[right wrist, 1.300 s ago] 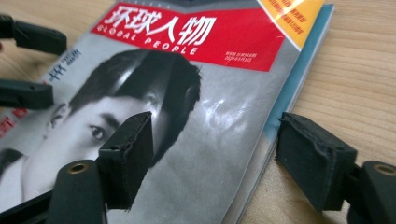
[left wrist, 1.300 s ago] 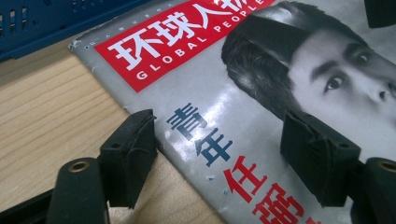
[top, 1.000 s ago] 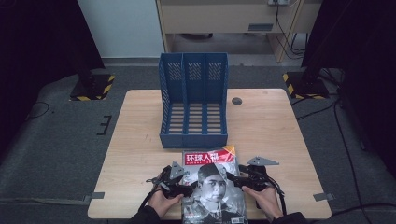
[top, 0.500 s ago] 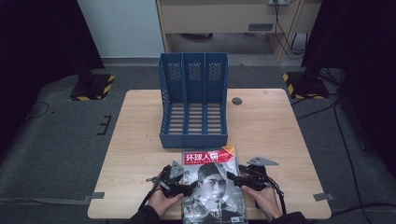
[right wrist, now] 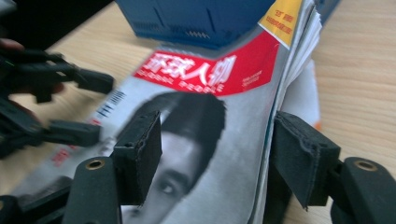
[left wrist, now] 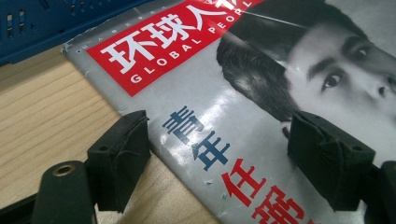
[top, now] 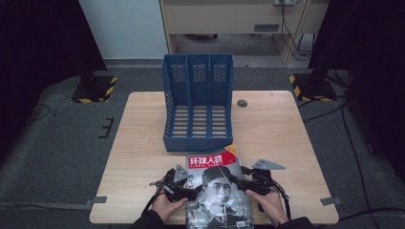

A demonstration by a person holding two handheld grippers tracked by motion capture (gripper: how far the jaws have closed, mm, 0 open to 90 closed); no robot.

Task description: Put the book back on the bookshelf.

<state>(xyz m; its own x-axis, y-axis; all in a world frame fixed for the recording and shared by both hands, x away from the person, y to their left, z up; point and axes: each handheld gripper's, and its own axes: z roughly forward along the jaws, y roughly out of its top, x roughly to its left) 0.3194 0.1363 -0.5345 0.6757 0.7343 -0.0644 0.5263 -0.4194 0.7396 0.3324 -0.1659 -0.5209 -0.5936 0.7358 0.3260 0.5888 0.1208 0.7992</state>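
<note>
The high view is looking forward and down from above the person's side of the table (top: 143,143), taking in the whole tabletop from well back. The left gripper view is riding on the left gripper (left wrist: 215,149) and facing along its jaws, sitting very close to the magazine (left wrist: 261,93) lying just ahead of them. The right gripper view is riding on the right gripper (right wrist: 217,149), facing likewise along its jaws at close range. All three views are sharing the magazine cover and the blue file rack (top: 198,102) beyond the jaws.
</note>
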